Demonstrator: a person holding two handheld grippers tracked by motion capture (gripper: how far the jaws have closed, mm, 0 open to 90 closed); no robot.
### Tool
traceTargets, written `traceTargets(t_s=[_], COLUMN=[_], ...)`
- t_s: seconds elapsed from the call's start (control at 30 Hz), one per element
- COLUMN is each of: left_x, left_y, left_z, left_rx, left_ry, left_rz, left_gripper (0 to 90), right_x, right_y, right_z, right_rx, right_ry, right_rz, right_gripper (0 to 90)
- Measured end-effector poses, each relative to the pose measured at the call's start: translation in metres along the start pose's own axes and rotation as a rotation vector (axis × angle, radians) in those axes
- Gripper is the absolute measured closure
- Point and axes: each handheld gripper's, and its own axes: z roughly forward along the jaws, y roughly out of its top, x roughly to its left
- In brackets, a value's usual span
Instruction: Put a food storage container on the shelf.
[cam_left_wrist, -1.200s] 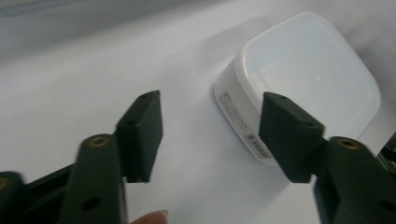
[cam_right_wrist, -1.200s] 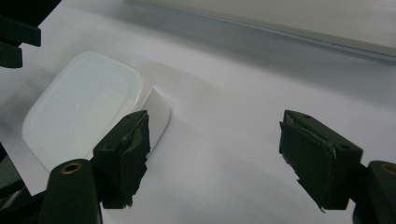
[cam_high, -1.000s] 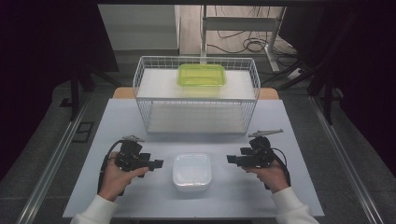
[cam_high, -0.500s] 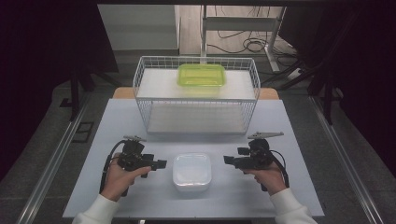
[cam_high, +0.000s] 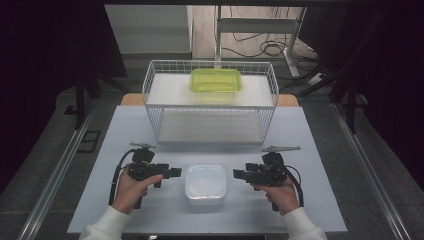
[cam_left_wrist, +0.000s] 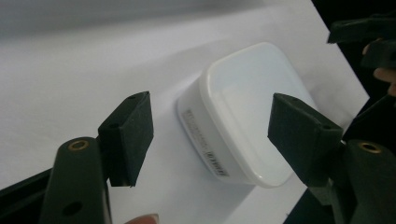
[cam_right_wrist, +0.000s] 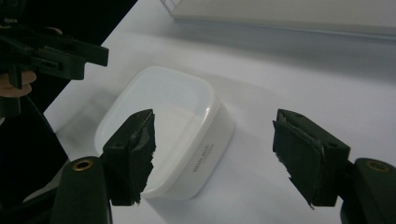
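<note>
A white plastic container (cam_high: 205, 184) with rounded corners sits on the table near the front edge, between my two grippers. My left gripper (cam_high: 175, 172) is just left of it, open and pointing right at it. My right gripper (cam_high: 238, 174) is just right of it, open and pointing left. In the left gripper view the container (cam_left_wrist: 247, 112) lies ahead between the spread jaws of my left gripper (cam_left_wrist: 210, 126), untouched. In the right gripper view the container (cam_right_wrist: 168, 126) lies ahead and to the left of my right gripper (cam_right_wrist: 212, 149).
A white wire rack (cam_high: 210, 100) stands at the back of the pale table (cam_high: 310, 140), with a green lidded container (cam_high: 216, 80) on its top shelf. Dark floor and metal rails flank the table. The opposite gripper (cam_left_wrist: 364, 32) (cam_right_wrist: 51, 51) appears in each gripper view.
Both grippers have slid inward toward the white container, the right one a little more. The container has not moved.
</note>
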Motion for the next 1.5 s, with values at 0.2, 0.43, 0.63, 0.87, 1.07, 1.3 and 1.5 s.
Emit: traceTargets(t_s=[0.2, 0.43, 0.63, 0.87, 1.07, 1.3, 1.5], left_x=[-0.001, 0.003, 0.008, 0.010, 0.014, 0.016, 0.015], left_y=[-0.007, -0.010, -0.014, -0.015, -0.018, -0.021, -0.022], left_z=[0.008, 0.017, 0.024, 0.025, 0.030, 0.037, 0.034], left_rx=[0.028, 0.054, 0.065, 0.055, 0.068, 0.076, 0.050], left_ry=[-0.024, -0.041, -0.083, -0.127, -0.167, -0.232, -0.232], left_rz=[-0.040, -0.054, -0.091, -0.125, -0.162, -0.205, -0.235], left_gripper=[32.6, 37.4, 40.1, 46.9, 52.5, 67.6, 71.0], right_x=[0.003, -0.003, -0.005, -0.003, -0.005, -0.011, -0.013], right_y=[-0.001, -0.004, -0.005, -0.012, -0.016, -0.018, -0.020], right_z=[0.009, 0.016, 0.029, 0.042, 0.048, 0.048, 0.046], right_rx=[0.041, 0.064, 0.080, 0.115, 0.119, 0.112, 0.102], right_ry=[0.026, 0.052, 0.083, 0.128, 0.154, 0.181, 0.201], right_rz=[-0.004, 0.015, 0.049, 0.082, 0.131, 0.212, 0.287], right_gripper=[31.8, 35.2, 39.8, 45.1, 51.0, 65.0, 70.0])
